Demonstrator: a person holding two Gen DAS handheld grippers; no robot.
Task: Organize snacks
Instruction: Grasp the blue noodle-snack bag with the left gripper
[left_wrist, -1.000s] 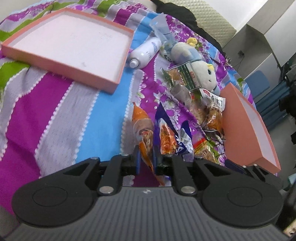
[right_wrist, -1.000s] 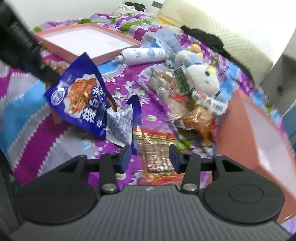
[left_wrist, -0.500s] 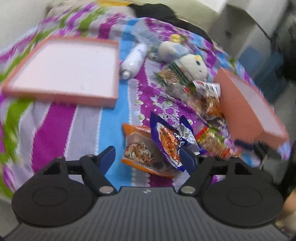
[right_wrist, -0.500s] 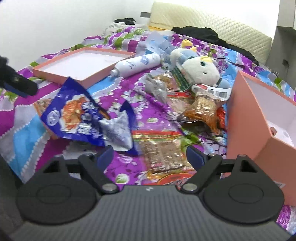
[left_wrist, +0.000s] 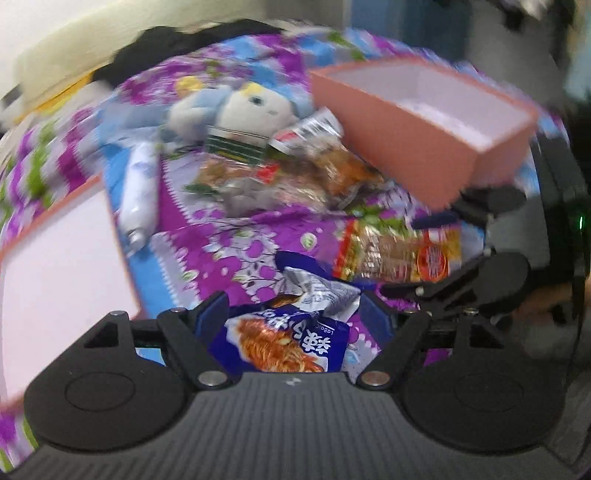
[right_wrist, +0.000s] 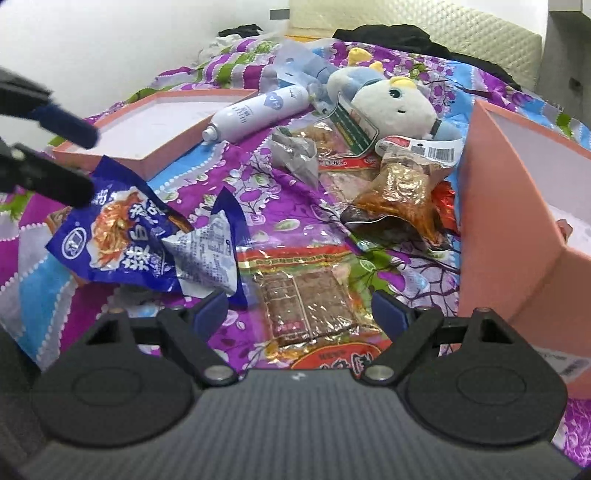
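Observation:
My left gripper (left_wrist: 293, 314) stands open above a blue snack bag (left_wrist: 288, 339), which lies on the bedspread between the fingers with no pad pressing on it. The same bag (right_wrist: 129, 236) shows in the right wrist view, with the left gripper (right_wrist: 88, 164) hovering over its far end. My right gripper (right_wrist: 299, 310) is open around a red-and-gold packet (right_wrist: 306, 299) holding a brown bar, and does not grip it. That packet (left_wrist: 388, 251) sits beside the right gripper (left_wrist: 421, 254) in the blurred left wrist view. A clear packet of reddish snack (right_wrist: 402, 199) lies further back.
An open pink box (right_wrist: 517, 221) stands at the right, close to the right gripper. Its shallow pink lid (right_wrist: 159, 122) lies at the far left. A white bottle (right_wrist: 258, 110), a plush toy (right_wrist: 391, 103) and several more packets crowd the middle of the patterned bedspread (right_wrist: 280, 206).
The left gripper let go of an orange packet, opened wide, rolled and swung right over the blue bag. The right gripper opened wide and shifted slightly; the blue bag settled onto the bed.

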